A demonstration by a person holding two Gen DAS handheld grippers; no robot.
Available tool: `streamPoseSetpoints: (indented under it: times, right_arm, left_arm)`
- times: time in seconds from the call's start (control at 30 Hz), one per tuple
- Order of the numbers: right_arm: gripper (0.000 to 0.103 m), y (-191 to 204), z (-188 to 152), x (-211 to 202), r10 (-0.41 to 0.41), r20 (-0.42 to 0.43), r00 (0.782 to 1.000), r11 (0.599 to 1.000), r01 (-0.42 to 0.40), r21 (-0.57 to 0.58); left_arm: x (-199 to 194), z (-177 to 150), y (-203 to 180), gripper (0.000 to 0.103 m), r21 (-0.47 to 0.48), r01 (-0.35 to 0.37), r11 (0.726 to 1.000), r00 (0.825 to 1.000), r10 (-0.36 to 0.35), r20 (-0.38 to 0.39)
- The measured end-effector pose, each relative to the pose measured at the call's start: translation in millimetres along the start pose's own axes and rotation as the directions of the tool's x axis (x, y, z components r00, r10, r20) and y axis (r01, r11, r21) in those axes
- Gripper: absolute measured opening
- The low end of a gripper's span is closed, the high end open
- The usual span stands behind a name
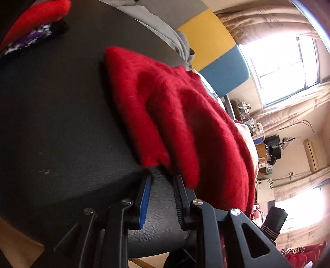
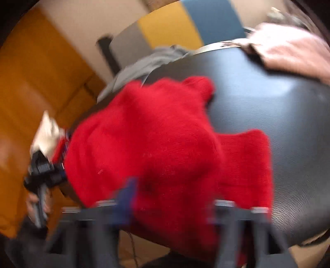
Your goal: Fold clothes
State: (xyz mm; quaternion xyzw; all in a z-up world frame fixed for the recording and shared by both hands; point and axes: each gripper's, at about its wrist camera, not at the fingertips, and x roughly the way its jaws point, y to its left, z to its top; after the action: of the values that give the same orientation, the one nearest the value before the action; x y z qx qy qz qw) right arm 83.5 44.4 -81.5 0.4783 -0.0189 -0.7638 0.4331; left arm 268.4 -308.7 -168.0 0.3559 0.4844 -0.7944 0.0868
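Left gripper (image 1: 163,181): jaws spread, a clear gap between the blue-padded finger and the black ribbed one, with only the desk surface showing between them. The tips sit just at the near hem of the red sweater (image 1: 175,115); the right-hand finger touches or slips under a hanging fold, contact not certain. Nothing is pinched.

Right gripper (image 2: 171,198): frame heavily motion-blurred. The blue-padded finger shows to the left, the other finger is lost under red fabric. The sweater (image 2: 154,144) bulges up directly over the fingers, so the jaws look closed on a bunch of it, but I cannot tell for sure.

Sweater location: lying on the black desk (image 1: 61,115), bunched in thick folds, one edge draped over the desk's side in the left wrist view. In the right wrist view one sleeve-like flap lies flat to the right and a cuff points to the far side.

Farther out: grey garment (image 1: 165,31) at the far desk edge; a second red item (image 1: 41,14) with a patterned purple-white cloth (image 1: 26,41) at far left. Right wrist view: pinkish cloth (image 2: 295,53) at far right of the desk (image 2: 278,107); the left gripper (image 2: 44,169), held in a hand, at the left edge.
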Motion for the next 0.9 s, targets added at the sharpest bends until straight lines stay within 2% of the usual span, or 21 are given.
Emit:
streamPoseSetpoints:
  times: [0.1, 0.17, 0.23, 0.3, 0.33, 0.37, 0.47, 0.53, 0.6, 0.67, 0.7, 0.73, 0.83, 0.9]
  right_arm:
    - [0.013, 23.7, 10.8, -4.2, 0.097, 0.013, 0.995, 0.995, -0.096, -0.026]
    - [0.013, 40.6, 20.0, -11.3, 0.180, 0.035, 0.983, 0.983, -0.178, -0.043]
    - [0.013, 56.8, 42.8, -38.3, 0.310, 0.132, 0.942, 0.951, -0.305, -0.057]
    - [0.013, 69.9, 68.5, -65.3, 0.410, 0.232, 0.882, 0.912, -0.403, -0.080]
    - [0.013, 74.9, 83.1, -76.4, 0.436, 0.280, 0.855, 0.899, -0.429, -0.089]
    - [0.013, 73.2, 95.6, -82.9, 0.429, 0.319, 0.845, 0.901, -0.427, -0.079]
    - [0.013, 38.5, 124.1, -81.9, 0.262, 0.384, 0.886, 0.952, -0.302, 0.048]
    - [0.013, 15.4, 143.1, -81.2, 0.144, 0.414, 0.899, 0.966, -0.217, 0.137]
    - [0.022, -7.7, 162.0, -80.5, 0.022, 0.432, 0.902, 0.964, -0.133, 0.228]
    - [0.050, -30.9, 181.0, -79.8, -0.100, 0.439, 0.893, 0.946, -0.051, 0.319]
    - [0.057, -40.7, 182.3, -78.8, -0.139, 0.439, 0.888, 0.935, -0.027, 0.352]
    - [0.062, -46.8, 170.0, -77.3, -0.148, 0.436, 0.888, 0.931, -0.024, 0.364]
    - [0.068, -59.1, 126.6, -75.5, -0.175, 0.412, 0.894, 0.927, 0.008, 0.376]
    - [0.068, -59.2, 93.7, -75.5, -0.194, 0.405, 0.893, 0.926, 0.031, 0.376]
  left_arm:
    - [5.0, 10.2, -11.1, 0.021, 0.012, 0.002, 1.000, 1.000, -0.003, 0.013]
    - [6.9, 15.0, -17.5, 0.021, 0.025, 0.001, 1.000, 1.000, -0.002, 0.021]
    - [10.3, 20.0, -20.1, 0.022, 0.032, -0.006, 0.999, 1.000, 0.006, 0.019]
    - [12.5, 27.1, -22.8, 0.022, 0.033, -0.013, 0.999, 1.000, 0.013, 0.022]
    - [13.2, 31.4, -24.2, 0.022, 0.031, -0.017, 0.999, 1.000, 0.016, 0.025]
    - [13.1, 35.4, -25.5, 0.022, 0.030, -0.018, 0.999, 0.999, 0.017, 0.031]
    - [1.5, 43.5, -28.1, 0.022, 0.027, 0.012, 1.000, 0.997, -0.014, 0.070]
    - [-7.8, 43.6, -28.6, 0.023, 0.043, 0.023, 0.999, 0.995, -0.027, 0.100]
    - [-13.9, 38.8, -22.3, 0.022, 0.037, 0.028, 0.999, 0.994, -0.032, 0.107]
    - [-15.2, 33.0, -13.2, 0.023, 0.016, 0.028, 0.999, 0.995, -0.030, 0.100]
    - [-14.3, 29.2, -8.7, 0.023, 0.005, 0.015, 1.000, 0.996, -0.015, 0.093]
    - [-12.3, 25.8, -3.7, 0.023, -0.005, 0.004, 1.000, 0.997, -0.003, 0.083]
    - [-5.2, 13.1, 10.1, 0.023, -0.041, -0.005, 0.999, 1.000, 0.007, 0.028]
    - [-6.5, 8.4, 12.0, 0.023, -0.045, 0.005, 0.999, 0.999, -0.003, 0.037]
